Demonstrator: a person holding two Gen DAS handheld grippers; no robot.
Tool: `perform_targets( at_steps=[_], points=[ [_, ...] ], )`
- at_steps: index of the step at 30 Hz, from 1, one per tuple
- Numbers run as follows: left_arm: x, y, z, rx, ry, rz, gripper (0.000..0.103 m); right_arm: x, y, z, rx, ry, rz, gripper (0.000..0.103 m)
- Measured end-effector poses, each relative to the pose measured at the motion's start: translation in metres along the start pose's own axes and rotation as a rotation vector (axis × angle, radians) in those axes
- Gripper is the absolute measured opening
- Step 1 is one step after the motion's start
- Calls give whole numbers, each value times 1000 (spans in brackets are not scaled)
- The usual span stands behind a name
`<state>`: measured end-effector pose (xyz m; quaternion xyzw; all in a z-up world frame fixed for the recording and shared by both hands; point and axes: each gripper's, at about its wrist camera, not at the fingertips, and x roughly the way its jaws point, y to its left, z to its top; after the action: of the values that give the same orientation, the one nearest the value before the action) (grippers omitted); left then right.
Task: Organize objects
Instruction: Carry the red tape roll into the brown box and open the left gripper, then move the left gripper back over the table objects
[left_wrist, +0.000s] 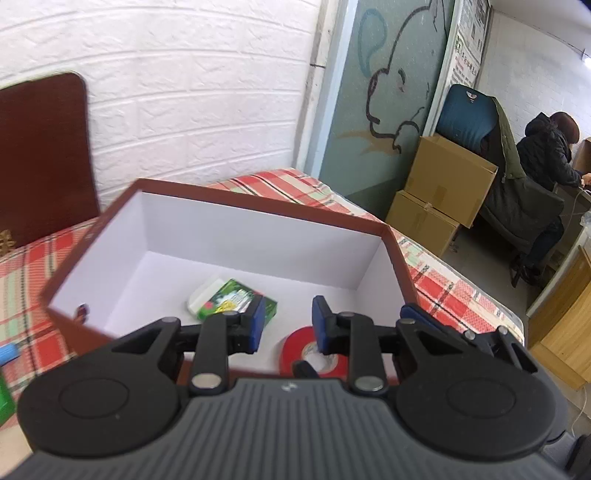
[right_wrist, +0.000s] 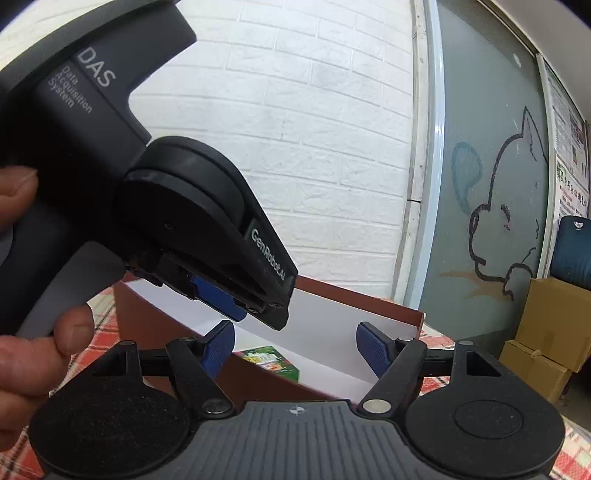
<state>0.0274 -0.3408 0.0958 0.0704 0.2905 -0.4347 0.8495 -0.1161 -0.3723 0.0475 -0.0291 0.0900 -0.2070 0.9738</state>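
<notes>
**Both grippers poised over an open box on a plaid tabletop**

My left gripper (left_wrist: 286, 325) tilts down over the near rim of a brown box (left_wrist: 258, 206) with a white lining. Its blue pads (left_wrist: 320, 325) stand a narrow gap apart with nothing between them. My right gripper (right_wrist: 295, 349) points almost level at the same box, its pads spread wide and empty.

From the left wrist view, going left to right: a dark brown board (left_wrist: 44, 147) leans against the white brick wall, the box sits on the red and green plaid tabletop (left_wrist: 461, 295), and inside it lie a green packet (left_wrist: 236, 299) on a white item, then a roll of red tape (left_wrist: 295, 347) on the box floor near the front wall. Past the tabletop's right edge stand stacked cardboard boxes (left_wrist: 447, 184), and a person in a dark jacket (left_wrist: 546, 155) sits at a desk.

The right wrist view shows what the left cannot: my hand (right_wrist: 40, 343) wrapped around the left gripper's grey handle, fingers at the left edge. That handle and head fill the upper left and hide much of the box. Only the green packet shows inside; the tape is out of sight there. A cat drawing (right_wrist: 506, 229) marks the wall to the right.
</notes>
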Motion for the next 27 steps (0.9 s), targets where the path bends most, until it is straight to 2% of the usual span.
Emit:
perform_targets(
  at_steps=[3, 13, 22, 27],
  points=[
    [-16, 3, -7, 2, -6, 38, 36, -5, -2, 2, 27, 3, -11, 71],
    [-54, 23, -36, 12, -13, 173, 41, -21, -6, 5, 182, 86, -3, 73],
    [-90, 49, -61, 21, -40, 294, 42, -33, 24, 10, 259, 151, 69, 76],
    [-109, 66, -74, 1, -58, 344, 46, -46, 47, 16, 249, 155, 107, 80]
  ],
)
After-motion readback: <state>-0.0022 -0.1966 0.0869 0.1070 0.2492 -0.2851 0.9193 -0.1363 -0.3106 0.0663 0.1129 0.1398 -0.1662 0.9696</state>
